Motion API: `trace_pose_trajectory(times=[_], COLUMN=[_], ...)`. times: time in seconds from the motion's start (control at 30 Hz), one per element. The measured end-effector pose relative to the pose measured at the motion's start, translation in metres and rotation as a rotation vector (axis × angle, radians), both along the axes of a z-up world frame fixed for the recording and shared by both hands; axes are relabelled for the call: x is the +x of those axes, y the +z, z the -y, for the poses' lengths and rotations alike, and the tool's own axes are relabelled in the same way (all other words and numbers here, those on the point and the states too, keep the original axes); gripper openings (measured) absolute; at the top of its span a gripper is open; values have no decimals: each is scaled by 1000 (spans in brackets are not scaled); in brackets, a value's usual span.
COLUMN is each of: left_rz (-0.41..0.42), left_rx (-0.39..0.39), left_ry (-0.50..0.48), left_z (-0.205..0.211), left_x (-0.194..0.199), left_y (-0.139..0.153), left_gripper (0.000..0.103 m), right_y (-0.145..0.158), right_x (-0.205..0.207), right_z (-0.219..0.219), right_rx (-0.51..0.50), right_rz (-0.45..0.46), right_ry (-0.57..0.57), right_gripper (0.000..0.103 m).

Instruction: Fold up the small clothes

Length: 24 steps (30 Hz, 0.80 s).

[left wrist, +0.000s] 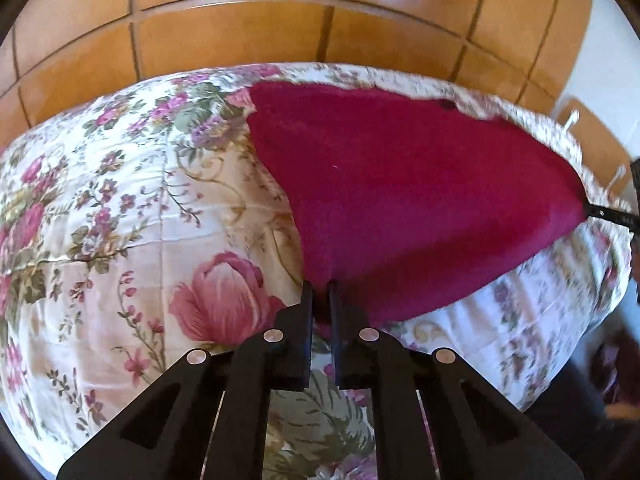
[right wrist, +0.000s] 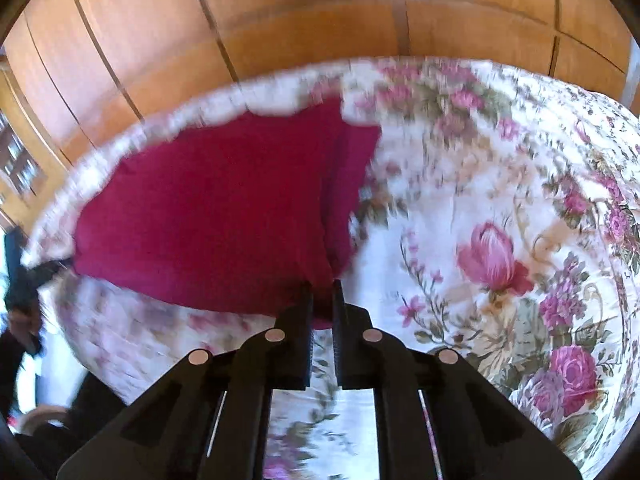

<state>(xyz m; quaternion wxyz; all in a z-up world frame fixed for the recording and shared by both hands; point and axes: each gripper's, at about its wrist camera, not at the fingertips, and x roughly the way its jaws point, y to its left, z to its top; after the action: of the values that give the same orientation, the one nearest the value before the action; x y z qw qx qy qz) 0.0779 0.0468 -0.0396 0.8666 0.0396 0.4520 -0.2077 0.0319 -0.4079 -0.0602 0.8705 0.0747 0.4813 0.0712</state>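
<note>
1. The left gripper [left wrist: 321, 286] is pinched tight on one corner of the crimson garment [left wrist: 400, 184].
2. The right gripper [right wrist: 322, 285] clamps another corner.
3. The garment stretches between them above the floral bedspread [left wrist: 120, 208], near its far edge.

Bed [left wrist: 100, 208] covered by a cream floral quilt; a crimson garment [left wrist: 400, 200] lies partly on it, near the far edge.

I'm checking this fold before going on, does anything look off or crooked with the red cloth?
Nothing looks damaged. The red cloth is pinched at one corner by the left gripper and at another by the right gripper, stretched between them over the floral bedspread. One dark spot near its far edge is too blurred to identify.
</note>
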Motion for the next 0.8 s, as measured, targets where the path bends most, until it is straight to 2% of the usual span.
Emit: trace_pose_trajectory(times=[0.07, 0.17, 0.23, 0.3, 0.33, 0.37, 0.43, 0.53, 0.6, 0.67, 0.73, 0.8], left_rz=[2, -12, -7, 2, 13, 32, 68, 96, 79, 75, 77, 76], left_rx=[-15, -69, -96, -147, -174, -187, -199, -166, -126, -72, -14, -13], left_ry=[9, 40, 56, 77, 84, 87, 82, 83, 101, 132, 166, 186], left_z=[-3, -16, -21, -25, -27, -25, -20, -3, 8, 18, 27, 27], left_x=[-5, -11, -18, -24, -27, -29, -32, -29, -24, -20, -19, -20], left_y=[1, 6, 13, 23, 30, 36, 46, 45, 36, 27, 20, 17], left_gripper=[7, 7, 7, 7, 7, 7, 7, 7, 7, 7, 7, 7], right_y=[-23, -25, -22, -15, -10, -2, 14, 38, 43, 41, 32, 19], right_x=[3, 0, -1, -3, -4, -5, -8, -7, -2, 7, 17, 25], right_z=[-2, 5, 1, -1, -1, 1, -1, -16, -33, -59, -81, -95], right_rx=[-5, 49, 18, -1, -1, 0, -14, 22, 32, 5, -14, -24], right_rz=[-40, -20, -19, -20, -18, -2, 53, 135, 159, 173, 165, 152], right_ry=[-10, -47, -39, -42, -52, -69, -86, -70, -34, 4, 32, 44], right_gripper=[7, 7, 9, 24, 38, 43, 45, 53, 55, 66, 66, 66])
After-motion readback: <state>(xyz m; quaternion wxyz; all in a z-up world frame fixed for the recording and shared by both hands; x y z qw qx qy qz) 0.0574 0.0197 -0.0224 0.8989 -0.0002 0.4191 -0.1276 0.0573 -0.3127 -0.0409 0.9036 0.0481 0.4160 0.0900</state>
